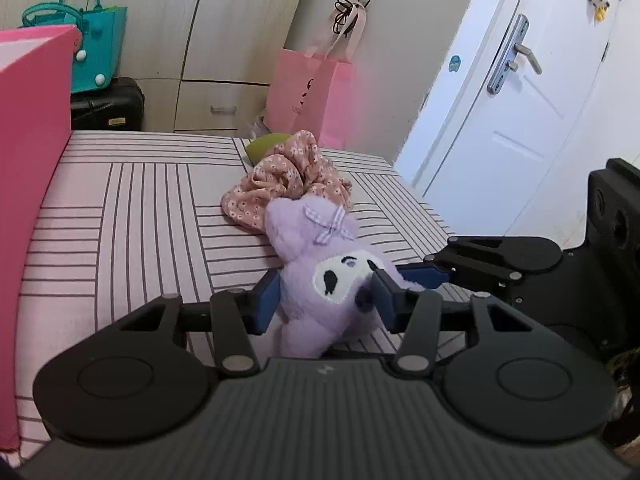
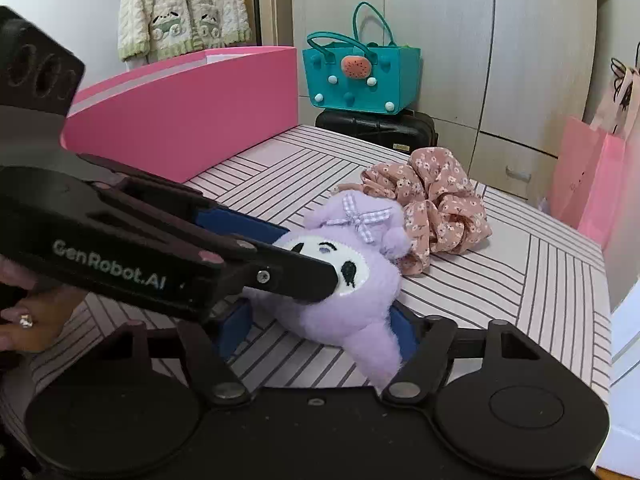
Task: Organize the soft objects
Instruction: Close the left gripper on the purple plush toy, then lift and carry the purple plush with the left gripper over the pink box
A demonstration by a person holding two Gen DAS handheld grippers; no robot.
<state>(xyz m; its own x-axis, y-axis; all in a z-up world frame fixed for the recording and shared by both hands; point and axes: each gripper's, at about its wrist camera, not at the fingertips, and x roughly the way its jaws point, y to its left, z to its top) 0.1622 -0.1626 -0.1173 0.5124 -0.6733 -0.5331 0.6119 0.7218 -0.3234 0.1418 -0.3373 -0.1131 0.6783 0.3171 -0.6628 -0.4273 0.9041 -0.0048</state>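
A purple plush toy (image 1: 320, 276) with a white face and a checked bow lies on the striped pink tabletop (image 1: 132, 208). My left gripper (image 1: 326, 300) is shut on it, blue pads pressing both sides of its head. In the right wrist view the plush (image 2: 352, 280) lies between the fingers of my right gripper (image 2: 320, 332), which stand wide open around its lower body. The left gripper's finger (image 2: 288, 268) crosses the plush's face there. A pink floral scrunchie (image 1: 286, 178) lies just behind the plush; it also shows in the right wrist view (image 2: 436, 200).
A tall pink box (image 2: 192, 112) stands at the table's left side. A green object (image 1: 264, 146) sits behind the scrunchie. A teal tote (image 2: 360, 76) on a black case, a pink paper bag (image 1: 308, 96), cupboards and a white door (image 1: 520, 100) lie beyond the table.
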